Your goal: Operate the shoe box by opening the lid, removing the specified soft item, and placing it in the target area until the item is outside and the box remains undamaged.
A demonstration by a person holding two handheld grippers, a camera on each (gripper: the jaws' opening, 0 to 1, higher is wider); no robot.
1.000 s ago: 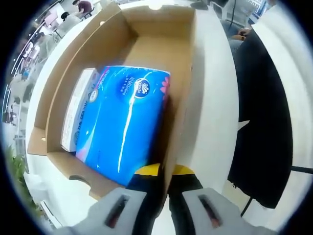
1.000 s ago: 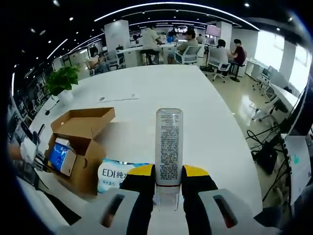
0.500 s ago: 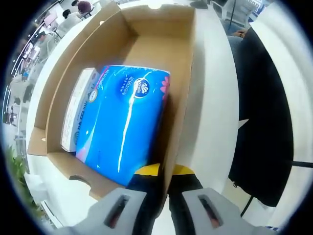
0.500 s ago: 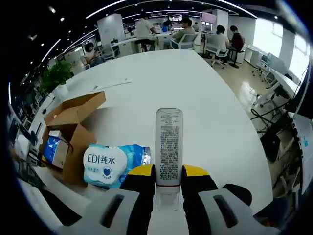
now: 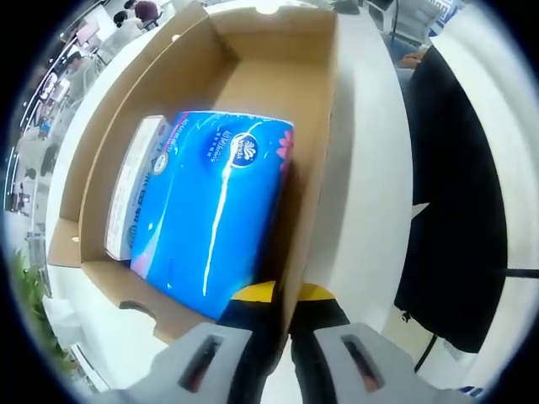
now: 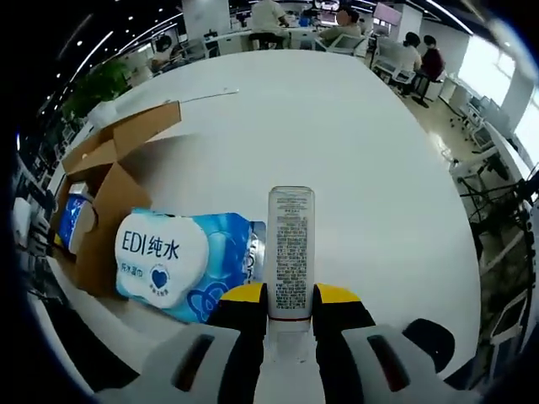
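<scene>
The brown cardboard shoe box (image 5: pixel 253 76) lies with its lid open in the left gripper view. Inside it sit a blue soft tissue pack (image 5: pixel 215 210) and a white packet (image 5: pixel 135 194) beside it. My left gripper (image 5: pixel 285 296) is shut on the box's right side wall. In the right gripper view, my right gripper (image 6: pixel 290 295) is shut on an upright white tube (image 6: pixel 290 248) with printed text. Below it, a blue and white wet wipes pack (image 6: pixel 168 261) lies on the white table (image 6: pixel 337 143), against the shoe box (image 6: pixel 105 194).
The box's lid (image 6: pixel 126 130) is folded back on the table. A dark shape (image 5: pixel 455 210) hangs past the table edge in the left gripper view. People sit at desks (image 6: pixel 337 21) far behind, and a green plant (image 6: pixel 93 88) stands at the table's far left.
The right gripper with the tube has come lower and closer to the table, so the wipes pack and box look larger. The left gripper still clamps the box wall.
</scene>
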